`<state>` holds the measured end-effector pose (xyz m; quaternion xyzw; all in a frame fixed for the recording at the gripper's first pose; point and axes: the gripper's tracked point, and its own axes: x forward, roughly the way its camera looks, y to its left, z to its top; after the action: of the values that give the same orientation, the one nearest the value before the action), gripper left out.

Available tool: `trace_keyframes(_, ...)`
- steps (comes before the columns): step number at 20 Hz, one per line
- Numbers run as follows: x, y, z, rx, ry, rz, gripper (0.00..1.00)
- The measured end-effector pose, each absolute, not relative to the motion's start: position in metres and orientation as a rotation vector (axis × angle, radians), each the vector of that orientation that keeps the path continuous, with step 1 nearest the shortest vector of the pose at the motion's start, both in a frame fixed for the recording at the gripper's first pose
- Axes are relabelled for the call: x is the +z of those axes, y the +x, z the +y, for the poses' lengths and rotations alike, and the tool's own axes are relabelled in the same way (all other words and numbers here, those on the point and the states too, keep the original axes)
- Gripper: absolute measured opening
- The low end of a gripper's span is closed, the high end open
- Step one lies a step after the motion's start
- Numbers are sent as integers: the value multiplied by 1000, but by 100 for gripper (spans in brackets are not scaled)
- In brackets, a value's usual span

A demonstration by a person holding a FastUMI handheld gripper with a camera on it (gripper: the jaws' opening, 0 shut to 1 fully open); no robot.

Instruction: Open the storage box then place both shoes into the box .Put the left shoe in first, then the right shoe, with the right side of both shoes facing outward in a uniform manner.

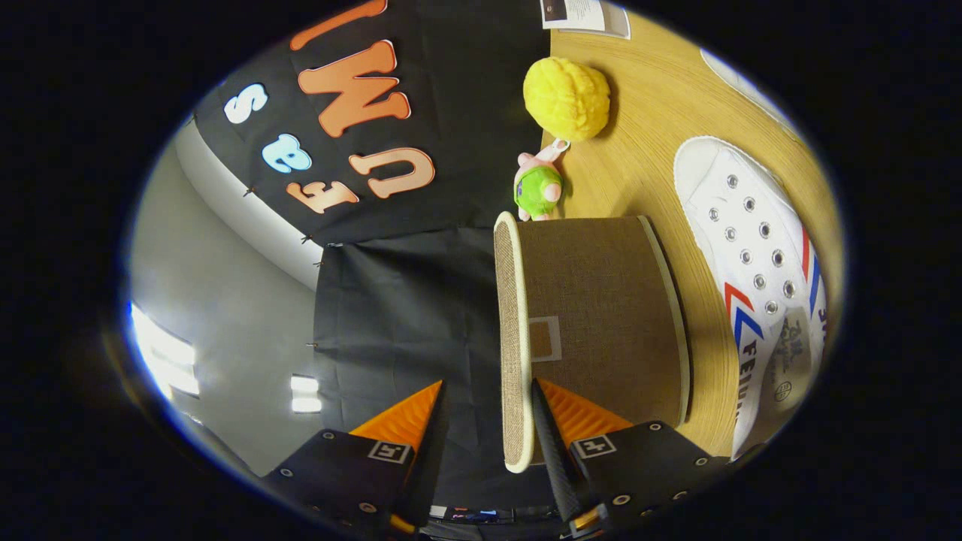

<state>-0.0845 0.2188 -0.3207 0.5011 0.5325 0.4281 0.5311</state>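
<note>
A: Box first. Where is it?

B: Storage box (601,330), brown woven fabric with a pale trim, on the wooden table (654,120). The camera is rolled sideways, so the table runs up the one side of the view. The box lid (512,338) is still on, seen edge-on with its pale rim, and there's a small tan patch on the box wall just by the lid.

A: Gripper?

B: Gripper (487,406) fingers are spread apart. The lid's edge sits between them, close against one finger; the other finger is off in the air over the black cloth. Can't tell if the near finger actually touches. Not pinching anything.

A: Shoes?

B: One white shoe (751,263) on the table beside the box, on the side away from the lid. Metal eyelets, red and blue stripes, printed insole showing. Apart from the box, with a strip of table between.

A: Anything else?

B: Beyond the box: small plush toy (538,188) in green with pink ears, right at the box's far edge. Past that a yellow fluffy ball (566,98). A printed sheet (586,15) at the table's far end. Grey wall and lit windows beyond the cloth.
</note>
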Motion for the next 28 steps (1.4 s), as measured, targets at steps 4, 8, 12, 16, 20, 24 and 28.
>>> trace_keyframes(4,-343,-94,230,962,1099,1319,35)
trace_keyframes(8,-348,-90,234,883,1064,1309,1)
trace_keyframes(12,-309,-73,241,902,1053,1213,0)
trace_keyframes(16,-294,-74,252,938,991,1179,0)
trace_keyframes(20,-278,-76,268,935,993,1155,0)
trace_keyframes(24,-242,-71,294,952,1011,1083,0)
trace_keyframes(28,-215,-80,326,977,992,1029,0)
